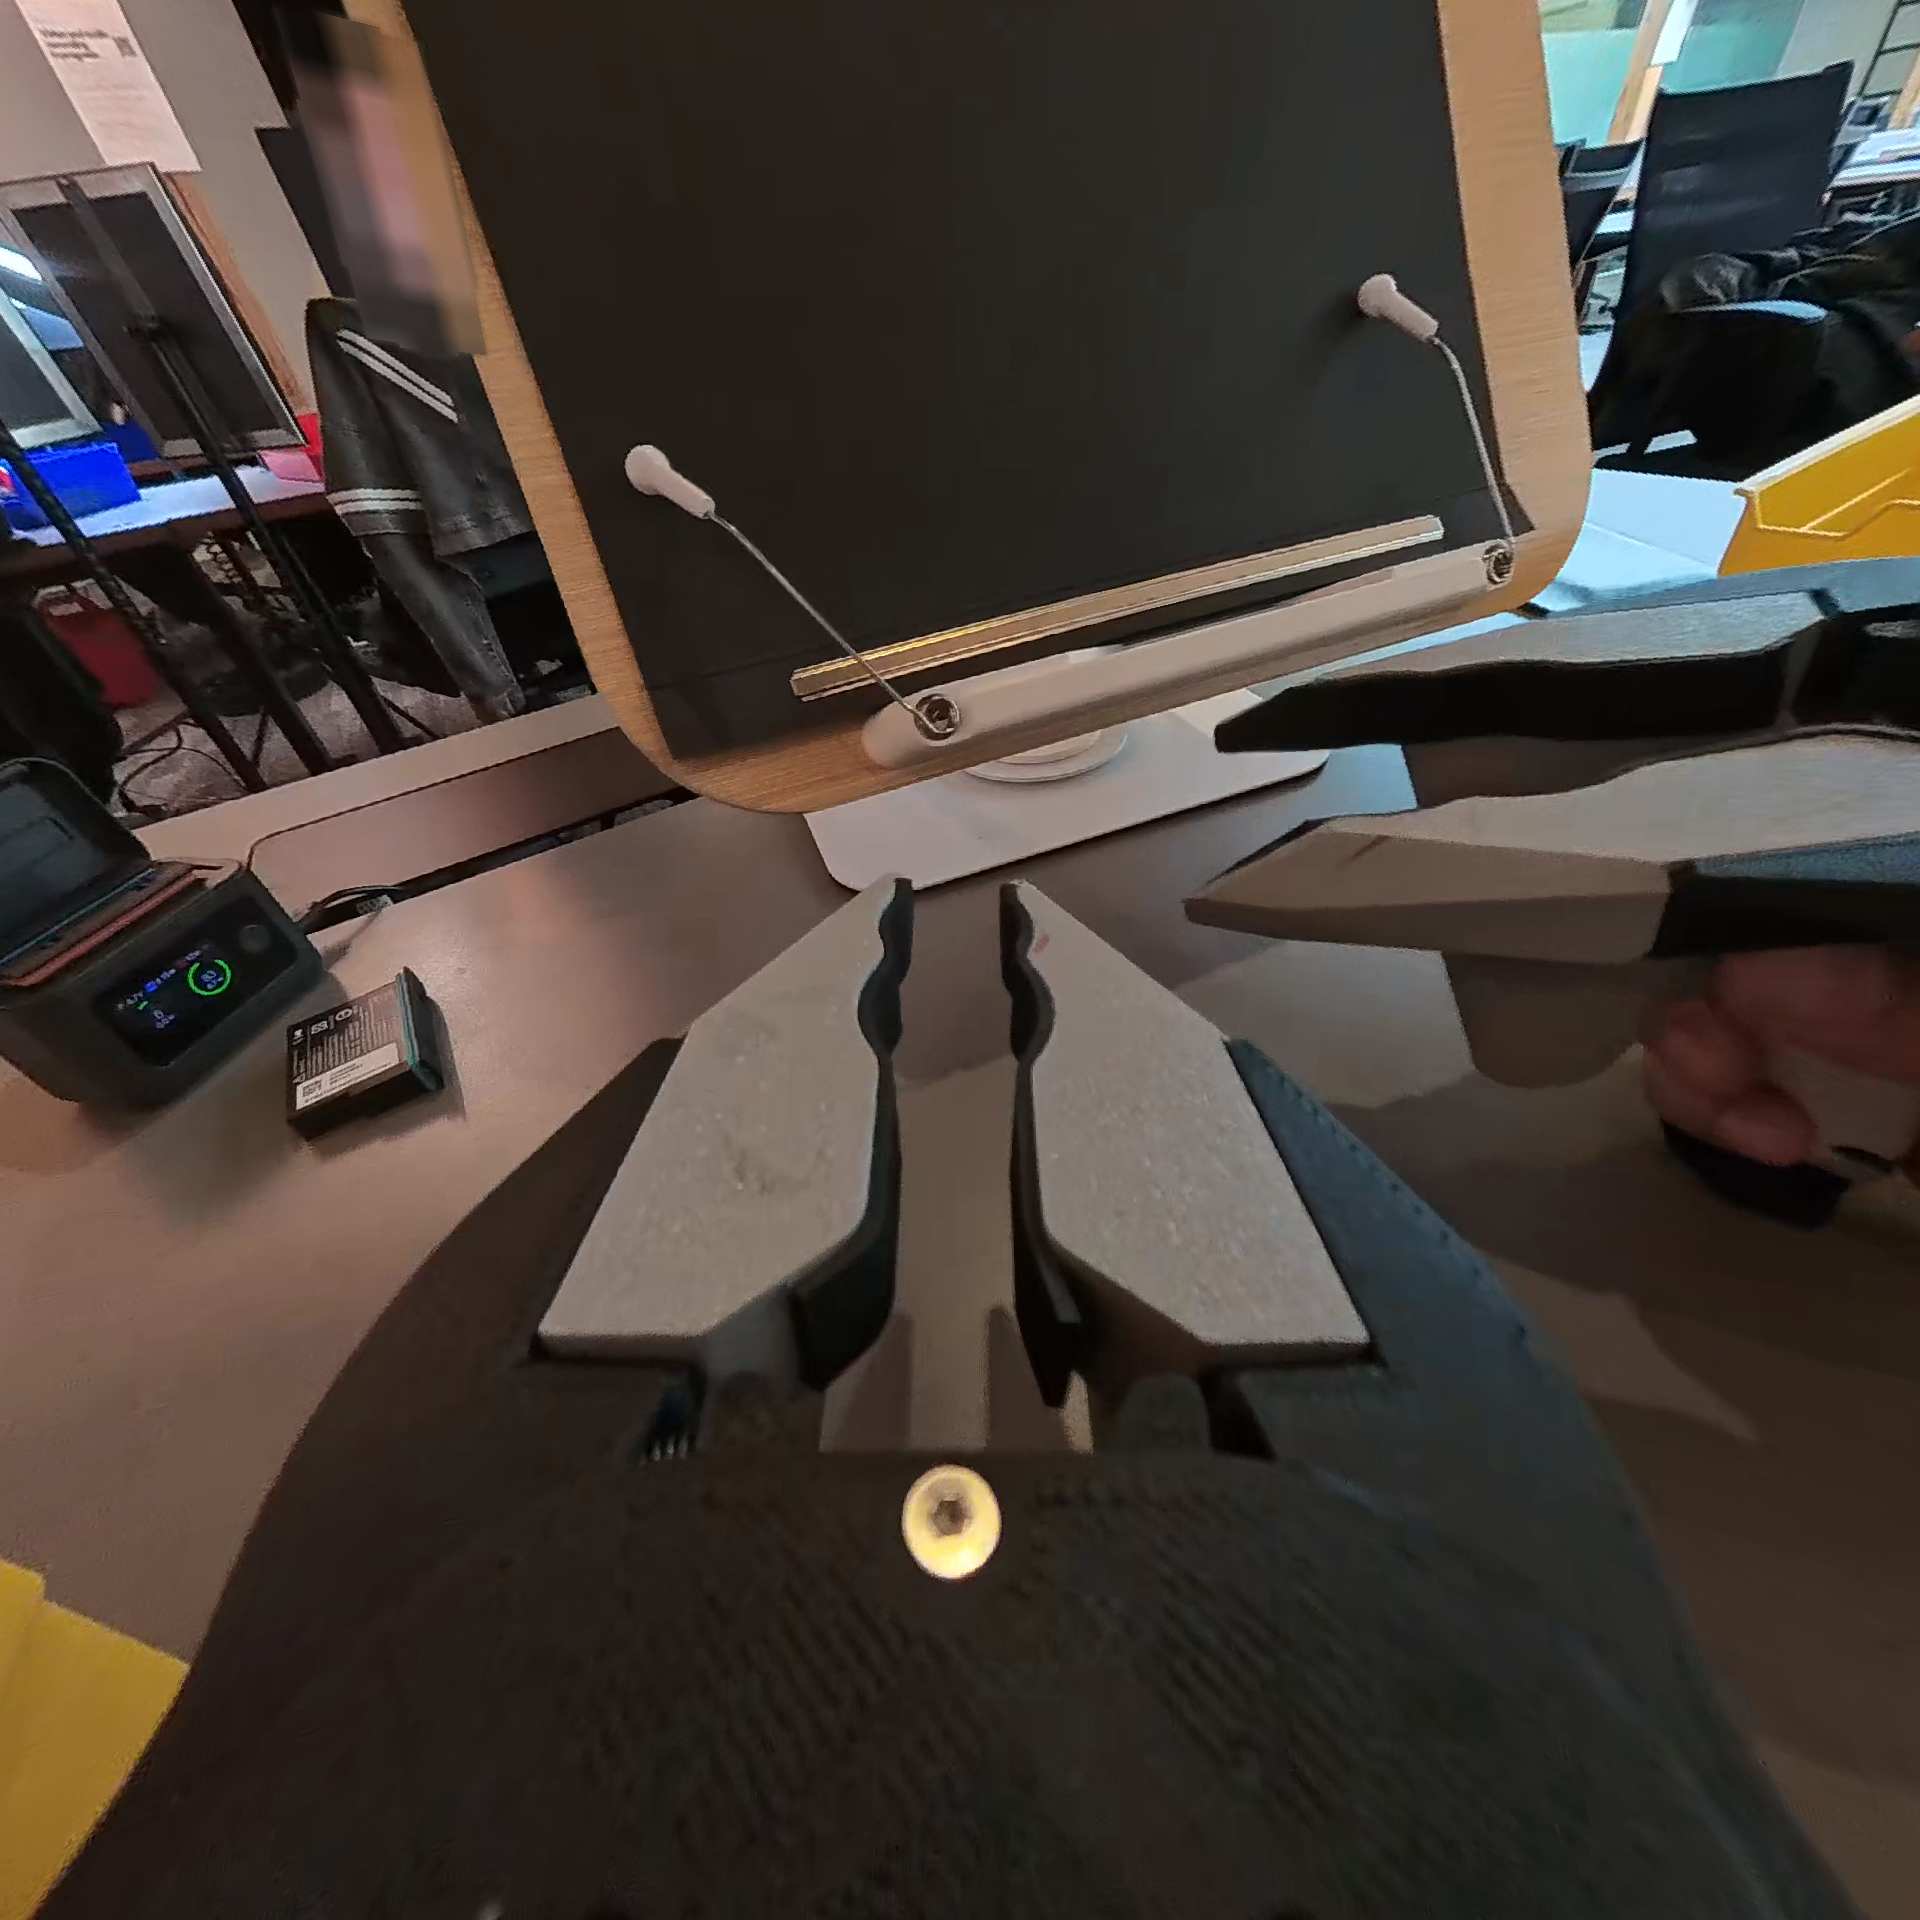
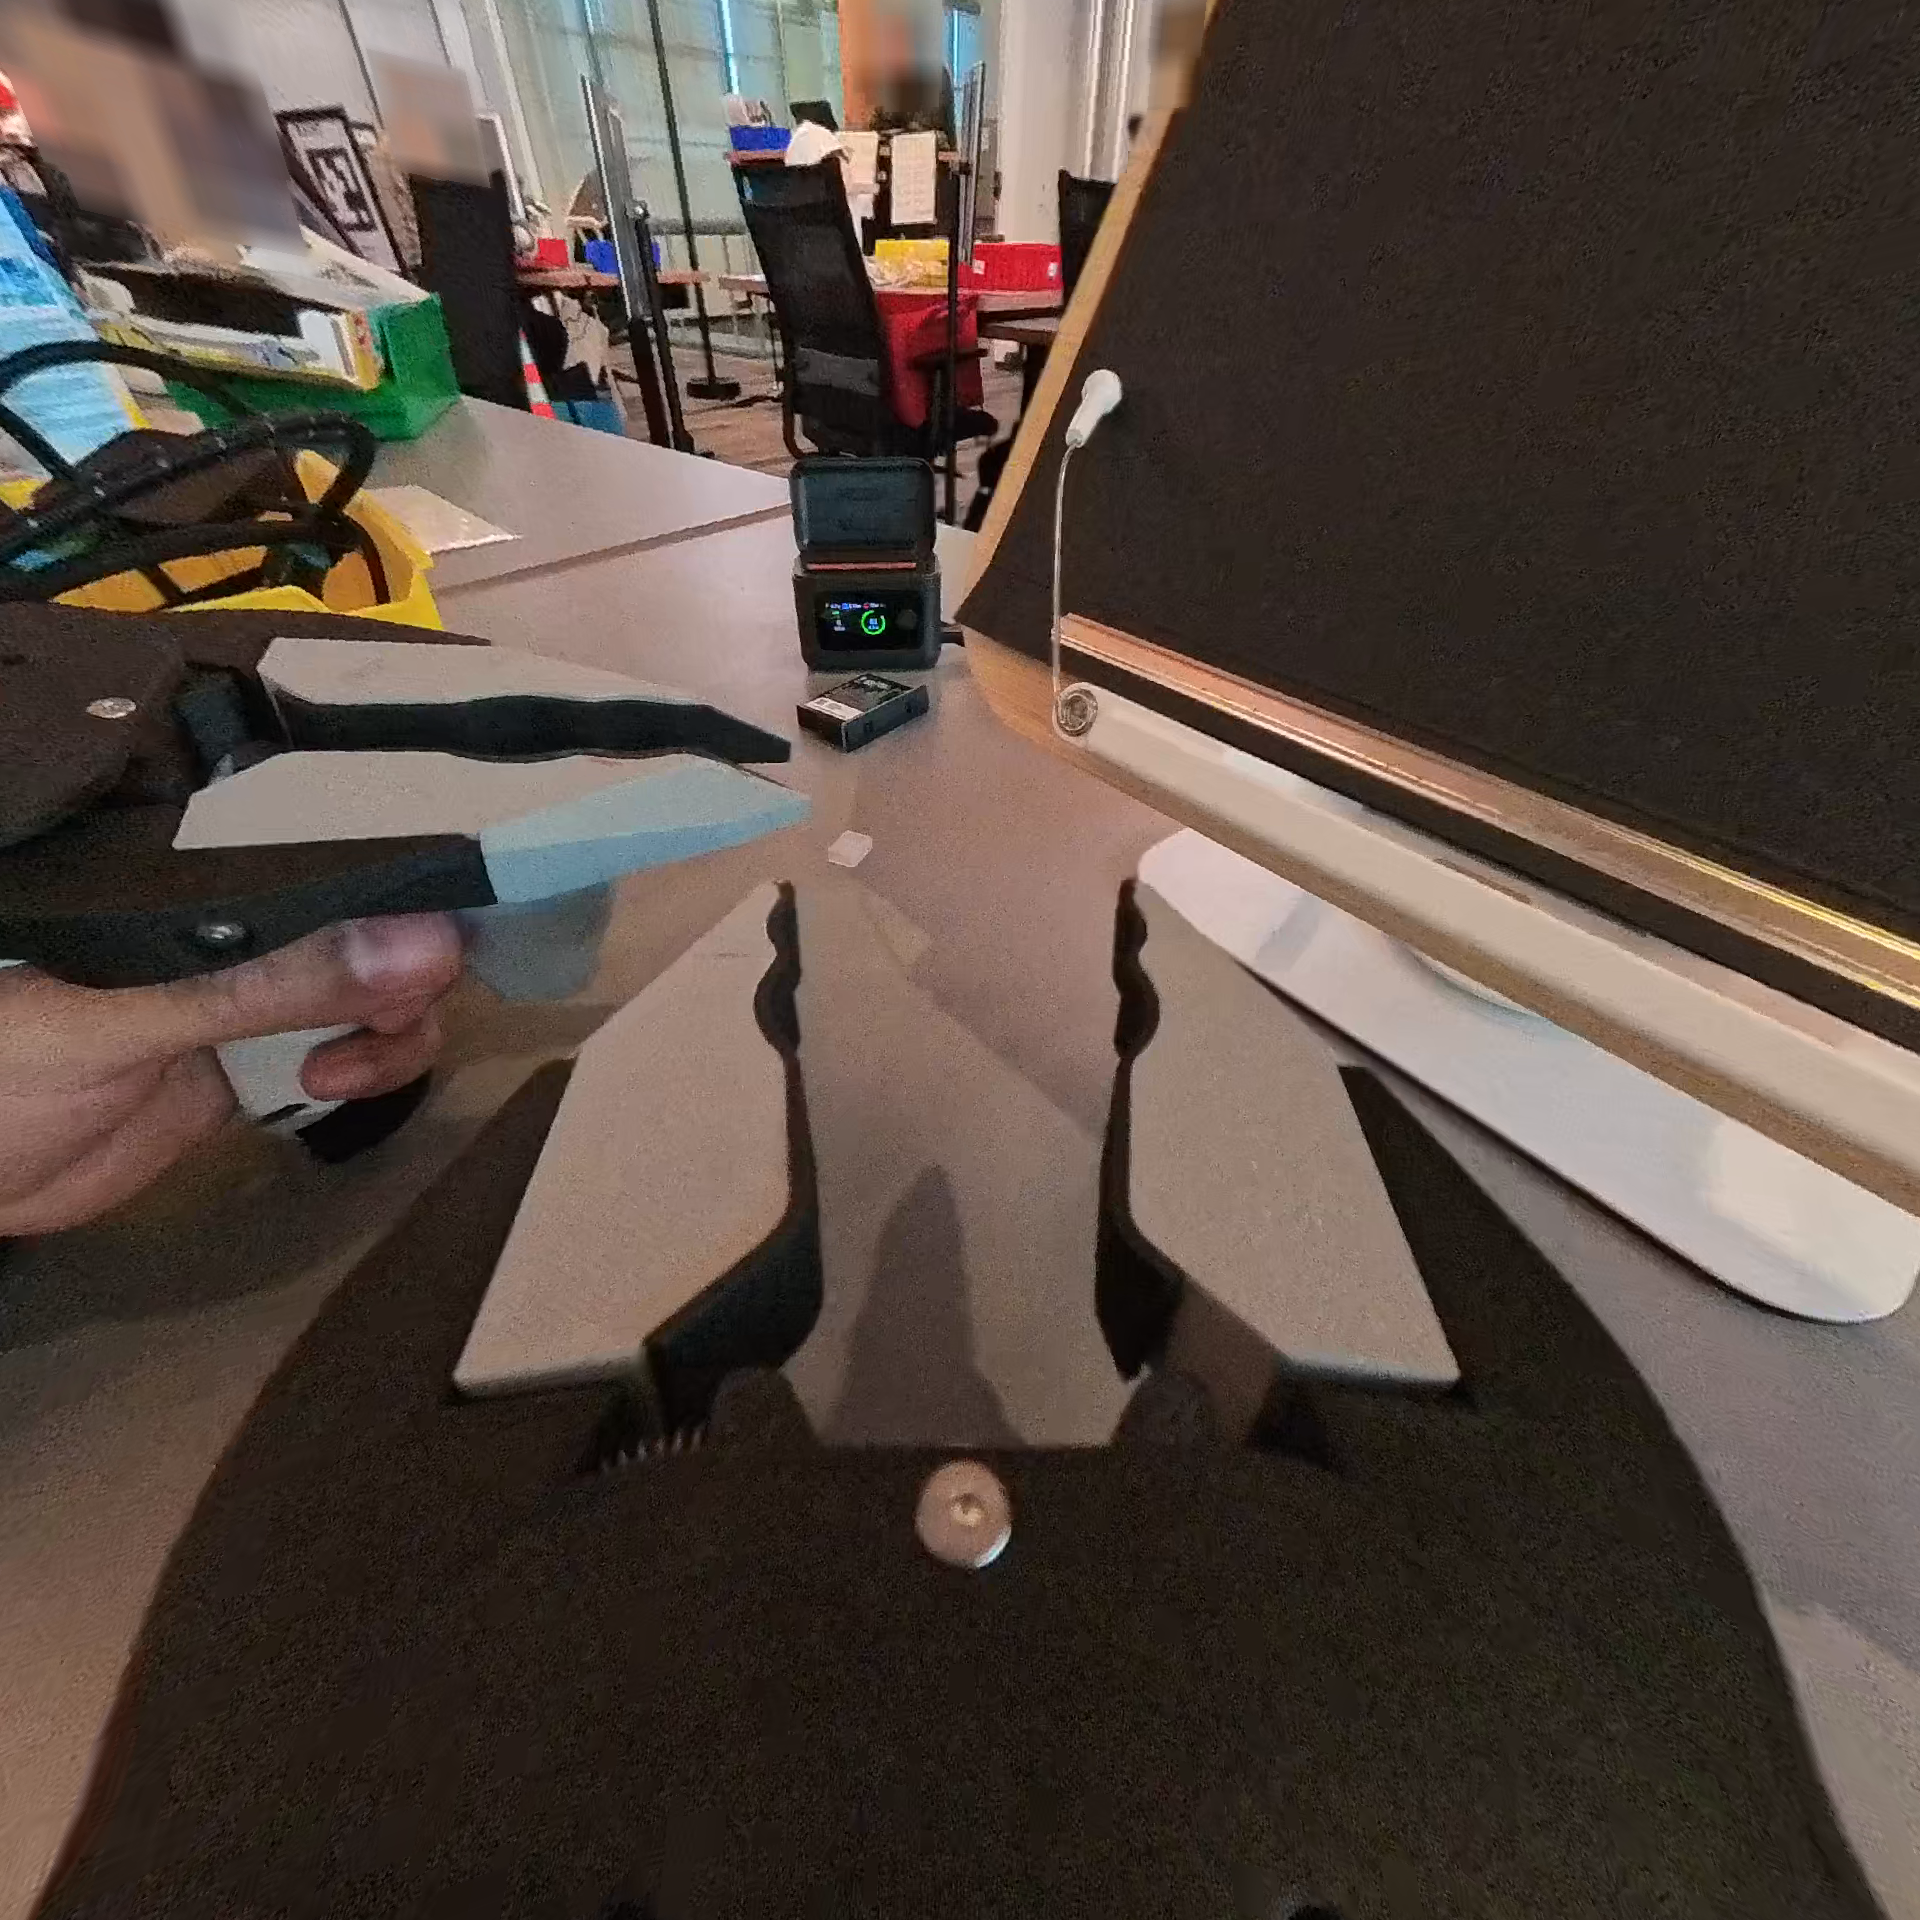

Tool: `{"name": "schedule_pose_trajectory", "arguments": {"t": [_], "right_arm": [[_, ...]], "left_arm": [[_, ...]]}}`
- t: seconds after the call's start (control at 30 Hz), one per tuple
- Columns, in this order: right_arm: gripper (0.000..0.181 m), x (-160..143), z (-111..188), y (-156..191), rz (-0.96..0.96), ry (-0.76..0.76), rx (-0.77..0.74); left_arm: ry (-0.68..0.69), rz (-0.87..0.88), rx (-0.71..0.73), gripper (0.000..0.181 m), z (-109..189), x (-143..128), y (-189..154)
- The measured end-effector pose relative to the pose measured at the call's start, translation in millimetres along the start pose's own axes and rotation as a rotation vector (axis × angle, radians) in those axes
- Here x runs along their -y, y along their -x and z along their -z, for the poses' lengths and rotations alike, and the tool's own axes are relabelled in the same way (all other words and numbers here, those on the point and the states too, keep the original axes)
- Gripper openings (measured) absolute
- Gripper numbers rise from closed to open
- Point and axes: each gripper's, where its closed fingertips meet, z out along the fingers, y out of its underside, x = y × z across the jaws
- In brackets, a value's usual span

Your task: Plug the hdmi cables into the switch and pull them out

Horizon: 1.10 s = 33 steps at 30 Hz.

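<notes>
Left gripper [image 1: 956, 904] jaws narrow, nothing between them. Right gripper [image 2: 954, 904] jaws wide, empty. Both hover over the grey table [image 2: 644, 613], tips near the book stand [image 1: 997, 343] base. Black cables [image 2: 187, 488] sit in the yellow bin [image 2: 390, 582] behind the left gripper; can't spot the switch.

Two grippers are out over the table [image 1: 260, 1299]: the left gripper [image 1: 956, 904] and the right gripper [image 2: 954, 904], each with two fingers and each held in one hand. One book stand [image 1: 987, 364] sits on the table, with two wire page clips. One small charger box [image 1: 135, 987] with a lit screen, one loose battery [image 1: 364, 1051] beside it. Two yellow bins, one [image 2: 343, 582] holding black cables.
</notes>
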Motion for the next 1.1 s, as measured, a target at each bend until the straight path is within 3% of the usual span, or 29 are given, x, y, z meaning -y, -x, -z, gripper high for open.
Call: {"name": "schedule_pose_trajectory", "arguments": {"t": [0.37,1.1], "right_arm": [[0.058,2.7,3.4,4.4,-0.118,-0.027,0.092],[0.051,-9.1,-5.4,15.4,-0.054,0.050,0.114]], "left_arm": [[-0.003,-0.054,0.013,0.013,-0.1,0.5,-1.2],[-0.001,-0.105,0.015,0.010,-1.0,0.4,-4.6]]}}
